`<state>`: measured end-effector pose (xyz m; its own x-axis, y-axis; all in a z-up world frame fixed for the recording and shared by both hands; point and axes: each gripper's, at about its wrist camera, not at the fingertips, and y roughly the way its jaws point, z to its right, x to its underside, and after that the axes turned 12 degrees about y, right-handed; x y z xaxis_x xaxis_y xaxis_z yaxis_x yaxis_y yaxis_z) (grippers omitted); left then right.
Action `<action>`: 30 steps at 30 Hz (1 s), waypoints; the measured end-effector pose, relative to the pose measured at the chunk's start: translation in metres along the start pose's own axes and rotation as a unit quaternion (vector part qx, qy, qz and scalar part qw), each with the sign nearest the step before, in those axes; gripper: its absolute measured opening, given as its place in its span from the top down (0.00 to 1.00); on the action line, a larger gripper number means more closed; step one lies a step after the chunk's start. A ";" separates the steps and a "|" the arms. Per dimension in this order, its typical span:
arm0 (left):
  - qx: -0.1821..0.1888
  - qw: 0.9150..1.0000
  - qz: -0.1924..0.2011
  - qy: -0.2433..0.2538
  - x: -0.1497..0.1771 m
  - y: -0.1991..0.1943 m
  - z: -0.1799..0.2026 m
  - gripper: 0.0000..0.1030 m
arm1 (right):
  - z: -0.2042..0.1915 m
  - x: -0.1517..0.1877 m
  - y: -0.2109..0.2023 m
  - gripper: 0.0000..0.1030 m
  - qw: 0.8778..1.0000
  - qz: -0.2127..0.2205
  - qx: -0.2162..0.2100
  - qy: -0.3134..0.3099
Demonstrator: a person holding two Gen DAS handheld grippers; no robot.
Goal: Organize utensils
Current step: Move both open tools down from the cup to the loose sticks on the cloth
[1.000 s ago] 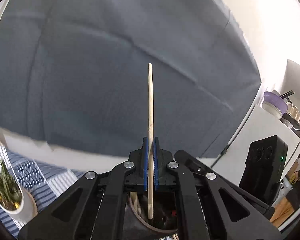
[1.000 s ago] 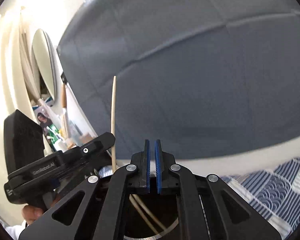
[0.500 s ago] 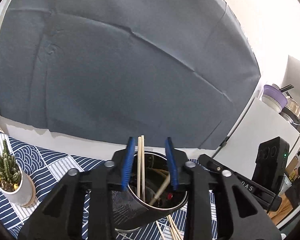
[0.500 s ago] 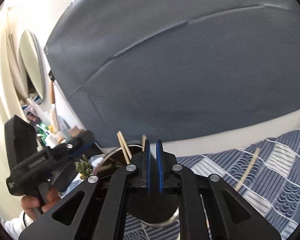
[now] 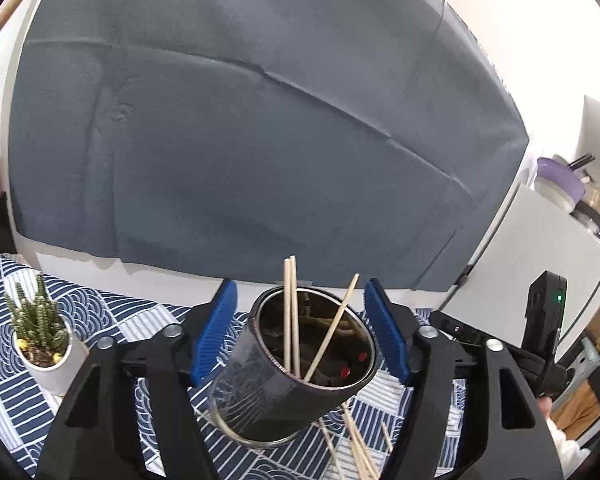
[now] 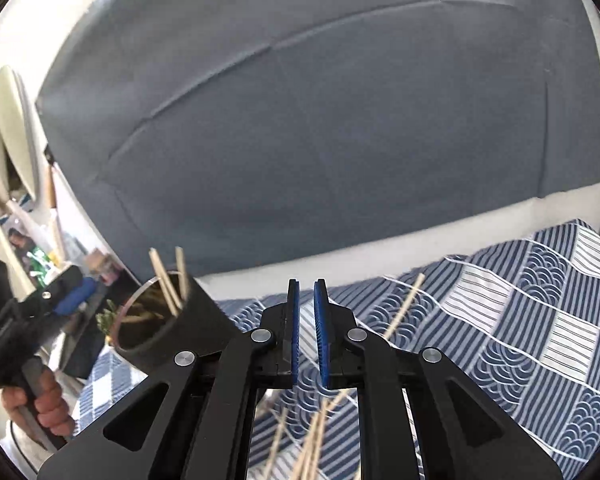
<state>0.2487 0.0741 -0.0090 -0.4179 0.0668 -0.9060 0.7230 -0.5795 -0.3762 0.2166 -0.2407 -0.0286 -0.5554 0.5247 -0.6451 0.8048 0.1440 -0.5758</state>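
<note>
Chopstick dropped into holder (image 5: 296, 364), left gripper (image 5: 300, 336) opening empty, right gripper (image 6: 305, 332) opening, nothing between.

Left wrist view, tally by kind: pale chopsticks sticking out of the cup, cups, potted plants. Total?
Pale chopsticks sticking out: 3
Cup: 1
Potted plant: 1
Total: 5
Loose chopsticks on the cloth are partly hidden, so not counted.
</note>
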 end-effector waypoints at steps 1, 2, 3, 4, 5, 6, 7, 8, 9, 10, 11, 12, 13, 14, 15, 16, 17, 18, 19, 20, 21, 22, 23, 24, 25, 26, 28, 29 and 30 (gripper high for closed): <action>-0.002 1.000 -0.002 -0.001 0.001 -0.001 0.000 0.31 | 0.002 0.000 0.002 0.79 1.000 -0.005 0.009 -0.002; -0.005 1.000 -0.004 -0.002 0.002 -0.001 0.000 0.29 | 0.003 0.000 0.004 0.72 1.000 -0.007 0.015 -0.003; -0.008 1.000 -0.008 -0.005 0.003 -0.001 -0.002 0.27 | 0.003 0.001 0.006 0.71 1.000 -0.012 0.023 -0.007; -0.010 1.000 -0.011 -0.008 0.004 -0.001 -0.002 0.26 | 0.004 0.001 0.008 0.71 0.999 -0.015 0.027 -0.009; -0.013 1.000 -0.013 -0.010 0.005 -0.002 -0.003 0.24 | 0.005 0.001 0.011 0.69 0.999 -0.021 0.032 -0.011; -0.019 1.000 -0.017 -0.013 0.006 -0.002 -0.004 0.18 | 0.006 0.001 0.014 0.68 0.999 -0.026 0.041 -0.014; -0.024 0.999 -0.020 -0.015 0.007 -0.002 -0.005 0.14 | 0.006 0.001 0.014 0.65 0.999 -0.026 0.041 -0.014; -0.027 0.999 -0.026 -0.016 0.009 -0.002 -0.006 0.08 | 0.007 0.002 0.020 0.60 0.998 -0.037 0.054 -0.015; -0.032 0.999 -0.036 -0.016 0.010 -0.001 -0.008 0.07 | 0.007 0.002 0.020 0.59 0.998 -0.037 0.054 -0.015; -0.038 0.998 -0.042 -0.014 0.013 -0.001 -0.009 0.07 | 0.010 0.003 0.025 0.56 0.997 -0.046 0.061 -0.008; -0.043 0.998 -0.048 -0.012 0.015 -0.002 -0.010 0.06 | 0.012 0.004 0.028 0.54 0.996 -0.052 0.068 -0.006; -0.048 0.997 -0.055 -0.010 0.018 -0.003 -0.011 0.06 | 0.013 0.005 0.031 0.53 0.996 -0.056 0.074 -0.005; -0.050 0.997 -0.060 -0.010 0.021 -0.003 -0.013 0.06 | 0.015 0.006 0.035 0.50 0.995 -0.063 0.082 -0.002; -0.054 0.996 -0.064 -0.011 0.024 -0.005 -0.014 0.06 | 0.017 0.007 0.041 0.48 0.993 -0.072 0.094 0.000; -0.062 0.995 -0.072 -0.013 0.028 -0.005 -0.016 0.06 | 0.017 0.007 0.041 0.47 0.993 -0.072 0.094 0.000; -0.067 0.994 -0.080 -0.014 0.032 -0.005 -0.018 0.06 | 0.019 0.008 0.045 0.45 0.992 -0.080 0.102 0.002; -0.069 0.994 -0.087 -0.016 0.036 -0.005 -0.019 0.06 | 0.022 0.010 0.055 0.43 0.987 -0.098 0.127 0.008; -0.072 0.992 -0.098 -0.019 0.041 -0.005 -0.022 0.06 | 0.022 0.010 0.055 0.43 0.987 -0.098 0.127 0.008; -0.074 0.991 -0.106 -0.022 0.046 -0.004 -0.025 0.06 | 0.025 0.012 0.061 0.43 0.983 -0.110 0.146 0.012; -0.076 0.990 -0.113 -0.025 0.051 -0.006 -0.027 0.06 | 0.027 0.014 0.067 0.43 0.980 -0.120 0.160 0.014; -0.077 0.988 -0.133 -0.030 0.058 -0.004 -0.031 0.06 | 0.029 0.016 0.074 0.43 0.976 -0.132 0.173 0.016; -0.079 0.985 -0.150 -0.032 0.064 -0.002 -0.034 0.06 | 0.030 0.017 0.078 0.43 0.973 -0.142 0.182 0.017; -0.082 0.983 -0.161 -0.034 0.069 -0.001 -0.036 0.06 | 0.033 0.020 0.090 0.43 0.966 -0.163 0.198 0.019; -0.086 0.980 -0.174 -0.036 0.074 0.002 -0.039 0.06 | 0.033 0.021 0.095 0.42 0.964 -0.171 0.202 0.020; -0.090 0.977 -0.191 -0.041 0.081 0.003 -0.043 0.06 | 0.033 0.022 0.100 0.42 0.962 -0.178 0.208 0.021; -0.091 0.975 -0.198 -0.044 0.085 0.004 -0.046 0.06 | 0.033 0.022 0.100 0.41 0.962 -0.178 0.208 0.021; -0.092 0.970 -0.215 -0.058 0.097 0.004 -0.053 0.06 | 0.033 0.023 0.108 0.40 0.958 -0.190 0.214 0.025; -0.093 0.968 -0.224 -0.062 0.102 0.005 -0.055 0.06 | 0.033 0.023 0.113 0.39 0.956 -0.195 0.216 0.026; -0.093 0.966 -0.232 -0.064 0.106 0.006 -0.057 0.06 | 0.033 0.024 0.118 0.38 0.955 -0.200 0.219 0.027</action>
<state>0.2401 0.1235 -0.1182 -0.7766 0.1762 -0.6048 0.5234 -0.3537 -0.7752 0.2910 -0.2390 -0.1283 -0.7791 0.5456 -0.3087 0.3589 -0.0155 -0.9333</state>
